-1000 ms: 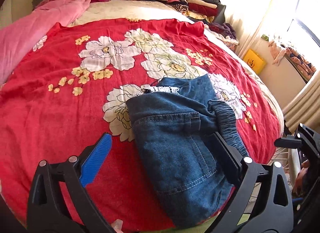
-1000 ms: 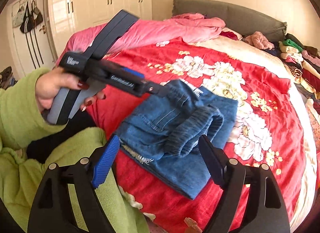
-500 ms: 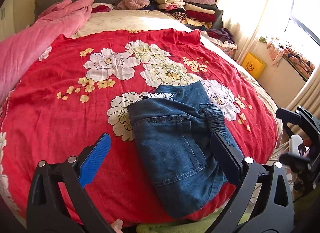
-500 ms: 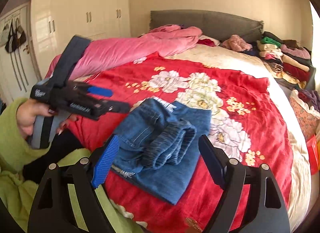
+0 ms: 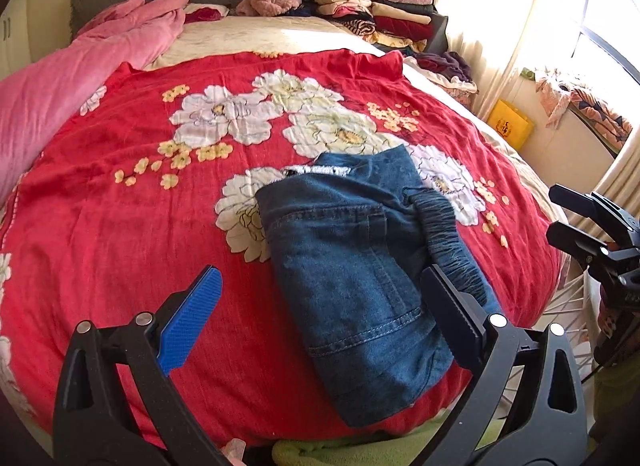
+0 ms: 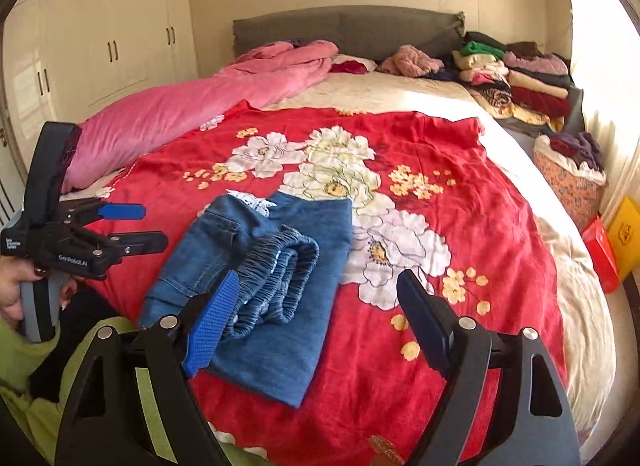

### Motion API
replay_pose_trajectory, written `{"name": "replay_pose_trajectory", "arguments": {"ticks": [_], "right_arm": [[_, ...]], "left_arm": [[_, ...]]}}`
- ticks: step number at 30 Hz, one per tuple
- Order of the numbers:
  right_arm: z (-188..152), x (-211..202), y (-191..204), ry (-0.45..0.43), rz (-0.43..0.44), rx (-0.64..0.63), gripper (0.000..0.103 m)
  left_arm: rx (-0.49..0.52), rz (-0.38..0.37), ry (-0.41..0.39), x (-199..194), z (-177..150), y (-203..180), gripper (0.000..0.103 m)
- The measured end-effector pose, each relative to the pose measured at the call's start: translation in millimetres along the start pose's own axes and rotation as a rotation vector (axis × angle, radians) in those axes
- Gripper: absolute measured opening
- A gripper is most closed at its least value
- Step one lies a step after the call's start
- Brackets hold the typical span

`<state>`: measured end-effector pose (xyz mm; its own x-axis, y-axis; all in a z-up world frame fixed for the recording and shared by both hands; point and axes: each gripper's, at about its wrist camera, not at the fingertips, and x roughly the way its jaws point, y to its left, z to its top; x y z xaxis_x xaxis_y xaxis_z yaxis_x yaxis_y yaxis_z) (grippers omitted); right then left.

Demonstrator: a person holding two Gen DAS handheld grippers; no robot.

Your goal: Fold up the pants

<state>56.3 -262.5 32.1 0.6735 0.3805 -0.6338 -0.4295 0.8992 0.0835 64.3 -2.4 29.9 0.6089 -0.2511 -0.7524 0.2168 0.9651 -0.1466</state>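
Observation:
The blue denim pants [image 5: 352, 266] lie folded into a thick bundle on the red flowered blanket [image 5: 120, 234], near the bed's front edge. Their elastic waistband [image 6: 276, 282] is bunched on top. My left gripper [image 5: 320, 314] hovers open just in front of the bundle, holding nothing. It also shows in the right wrist view, where the left gripper [image 6: 152, 225] sits open to the left of the pants. My right gripper [image 6: 320, 324] stands wide open and empty, back from the pants' near corner. In the left wrist view, the right gripper [image 5: 558, 213] is off the bed's right edge.
A pink duvet [image 6: 180, 113] lies along the bed's left side. Stacked folded clothes [image 6: 516, 73] sit by the grey headboard [image 6: 344, 25]. A basket of clothes [image 6: 572, 181] and red and yellow boxes [image 6: 624, 234] stand to the right. A green sleeve [image 6: 24, 366] is at lower left.
Both grippers drew back from the pants. The right view rolled and swung so the bundle now sits left of centre. The left gripper moved off to the bundle's left. The pants stayed put.

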Motion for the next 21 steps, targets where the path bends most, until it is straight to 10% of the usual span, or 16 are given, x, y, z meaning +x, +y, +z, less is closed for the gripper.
{"name": "replay_pose_trajectory", "arguments": {"ticks": [15,21], "right_arm": [[-12.0,83.3,-19.0,0.235,0.072,0.154,0.072],[-10.4,109.2,-22.3,0.277,0.139,0.19,0.052]], "left_arm": [[-0.068,-0.041,0.108,46.3,-19.2,11.2,0.093],[-0.078,-0.058,0.104,56.4,-15.3,12.9,0.093]]}}
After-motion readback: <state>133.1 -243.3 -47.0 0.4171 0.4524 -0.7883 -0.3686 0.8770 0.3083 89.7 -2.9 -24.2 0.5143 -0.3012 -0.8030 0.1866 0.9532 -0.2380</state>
